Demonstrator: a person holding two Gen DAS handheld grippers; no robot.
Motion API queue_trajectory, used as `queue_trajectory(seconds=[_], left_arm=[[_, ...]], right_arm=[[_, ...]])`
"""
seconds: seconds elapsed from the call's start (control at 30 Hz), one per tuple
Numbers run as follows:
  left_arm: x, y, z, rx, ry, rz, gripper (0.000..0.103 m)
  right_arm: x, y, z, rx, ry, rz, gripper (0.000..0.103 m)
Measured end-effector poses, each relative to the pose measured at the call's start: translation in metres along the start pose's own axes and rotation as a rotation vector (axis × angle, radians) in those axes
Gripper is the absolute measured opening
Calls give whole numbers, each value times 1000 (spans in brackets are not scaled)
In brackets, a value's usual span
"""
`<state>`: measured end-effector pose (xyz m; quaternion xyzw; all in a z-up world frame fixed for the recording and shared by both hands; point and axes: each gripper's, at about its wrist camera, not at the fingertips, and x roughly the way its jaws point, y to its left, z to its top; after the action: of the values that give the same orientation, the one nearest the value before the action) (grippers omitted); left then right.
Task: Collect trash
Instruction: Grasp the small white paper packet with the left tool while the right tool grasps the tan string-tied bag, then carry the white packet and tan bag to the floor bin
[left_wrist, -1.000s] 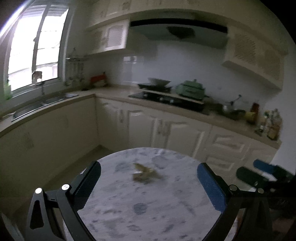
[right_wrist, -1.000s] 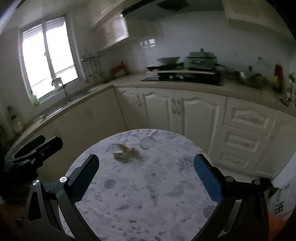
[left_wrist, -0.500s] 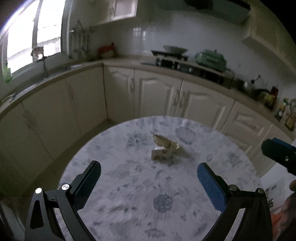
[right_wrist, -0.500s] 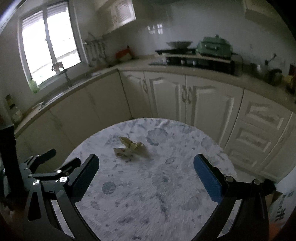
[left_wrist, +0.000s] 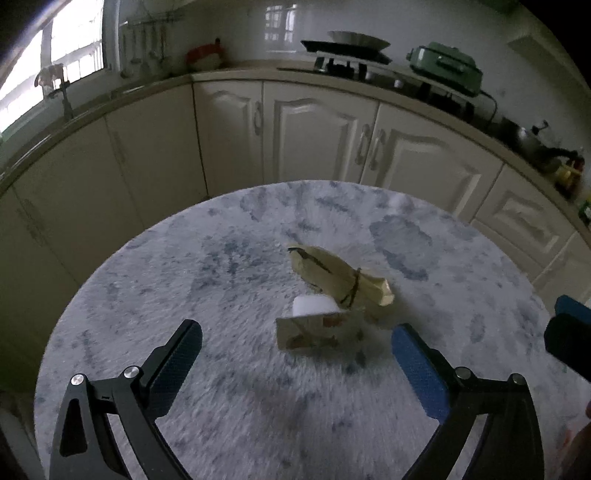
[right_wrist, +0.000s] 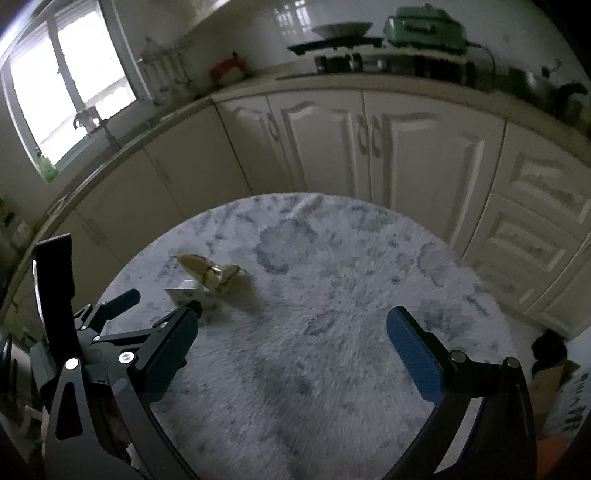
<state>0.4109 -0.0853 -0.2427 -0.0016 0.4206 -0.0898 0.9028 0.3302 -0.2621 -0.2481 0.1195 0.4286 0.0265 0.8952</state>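
While we hold the left gripper (left_wrist: 293, 350) spread, jaws just closing slightly with nothing between, and the right gripper (right_wrist: 295, 336) spread empty, the trash sits just ahead mid-table (left_wrist: 184, 258): small printed card (left_wrist: 314, 330), white lump (left_wrist: 312, 305), then crumpled tan wrapper (left_wrist: 340, 275), touching.

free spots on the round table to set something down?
Most of the marble table is bare: the whole stretch from the trash out to the rim by the cabinet drawers, and the near strip ahead of the right gripper. The only clutter is the crumpled gold wrapper and small card, ahead of the open left gripper.
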Motion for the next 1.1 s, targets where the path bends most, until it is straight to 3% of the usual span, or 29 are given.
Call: queue_trajectory(seconds=[0.03,0.1,0.17,0.27,0.37,0.6,0.8,0.93,1.0,1.1], left_arm=[[8,0,1,3,2,-1,94],[25,0,5,4,26,-10,72],[28,1,5,9,12,-7,67],[32,10,8,-4,-1,-25,42],[31,27,4,-25,-6,-51,42],[23,70,4,-59,-29,12,42],[12,91,2,-87,-43,54,42],[2,94,-7,-92,-53,66,42],[-3,93,-10,-99,-53,66,42],[-21,86,-23,-104,-56,63,42]], right_arm=[[5,-2,0,5,6,1,103],[11,-6,0,13,14,3,103],[15,-8,1,19,18,4,103],[21,-6,3,19,23,7,103],[28,2,6,-2,29,21,103],[65,40,15,-69,65,77,103],[100,79,19,-172,78,52,100],[121,95,17,-240,96,15,82],[124,104,14,-298,84,-13,63],[121,106,13,-312,74,-3,52]])
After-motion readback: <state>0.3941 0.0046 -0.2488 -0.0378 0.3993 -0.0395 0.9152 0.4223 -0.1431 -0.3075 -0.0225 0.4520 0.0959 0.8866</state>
